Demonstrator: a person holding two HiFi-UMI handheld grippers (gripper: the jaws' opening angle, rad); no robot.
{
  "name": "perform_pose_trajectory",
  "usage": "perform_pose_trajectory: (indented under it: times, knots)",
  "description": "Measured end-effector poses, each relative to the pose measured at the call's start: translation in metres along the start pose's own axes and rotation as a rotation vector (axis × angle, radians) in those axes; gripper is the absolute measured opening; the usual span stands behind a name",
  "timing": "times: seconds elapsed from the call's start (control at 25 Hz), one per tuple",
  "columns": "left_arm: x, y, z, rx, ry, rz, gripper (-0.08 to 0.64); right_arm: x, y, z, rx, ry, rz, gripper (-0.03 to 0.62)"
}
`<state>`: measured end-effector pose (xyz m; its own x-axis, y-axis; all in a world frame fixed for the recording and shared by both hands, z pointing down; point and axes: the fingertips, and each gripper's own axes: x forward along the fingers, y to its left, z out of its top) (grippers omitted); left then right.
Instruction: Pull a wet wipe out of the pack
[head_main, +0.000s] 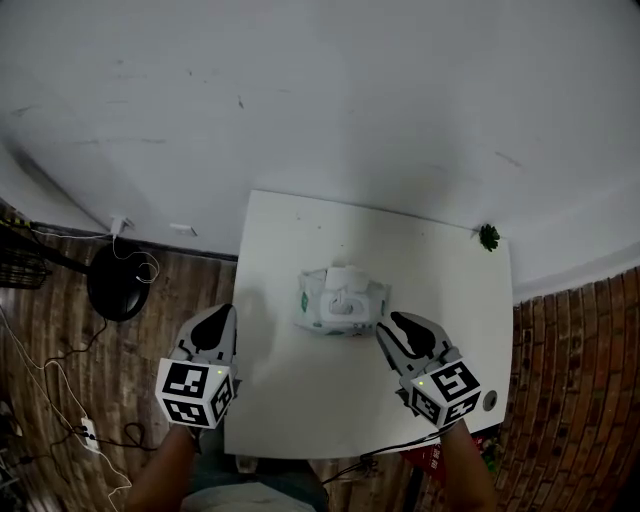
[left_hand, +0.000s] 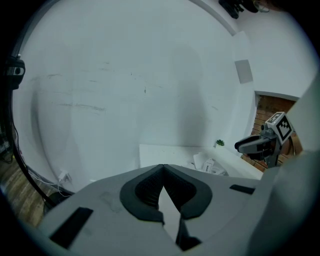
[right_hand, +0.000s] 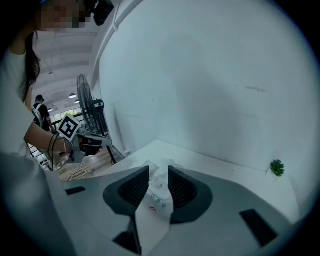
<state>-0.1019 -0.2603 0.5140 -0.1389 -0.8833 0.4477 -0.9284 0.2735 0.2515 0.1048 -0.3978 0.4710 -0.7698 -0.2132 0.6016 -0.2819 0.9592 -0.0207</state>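
Observation:
A white wet wipe pack (head_main: 338, 303) with green print lies in the middle of the white table (head_main: 290, 400); a white flap stands up at its far side. My left gripper (head_main: 214, 324) hovers over the table's left edge, left of the pack and apart from it, its pads closed tip to tip with nothing between them. My right gripper (head_main: 398, 332) hangs just right of the pack, near its corner, jaws a little apart. Through that gap the right gripper view shows the pack (right_hand: 159, 186) lying beyond the pads. In the left gripper view the pack (left_hand: 209, 164) is far right.
A small green plant (head_main: 489, 237) sits at the table's far right corner. A white wall rises behind the table. A black fan base (head_main: 117, 283) and cables lie on the wooden floor at the left. Brick-patterned floor shows at the right.

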Motion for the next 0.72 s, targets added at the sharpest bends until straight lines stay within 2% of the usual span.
perform_pose_trajectory:
  times: [0.36, 0.72]
  knots:
    - [-0.004, 0.01, -0.004, 0.009, 0.006, 0.05, 0.0, 0.042, -0.003, -0.009, -0.136, 0.139, 0.182, 0.118]
    - [-0.01, 0.021, -0.011, -0.068, 0.014, 0.08, 0.0, 0.073, -0.003, -0.025, -0.176, 0.251, 0.24, 0.117]
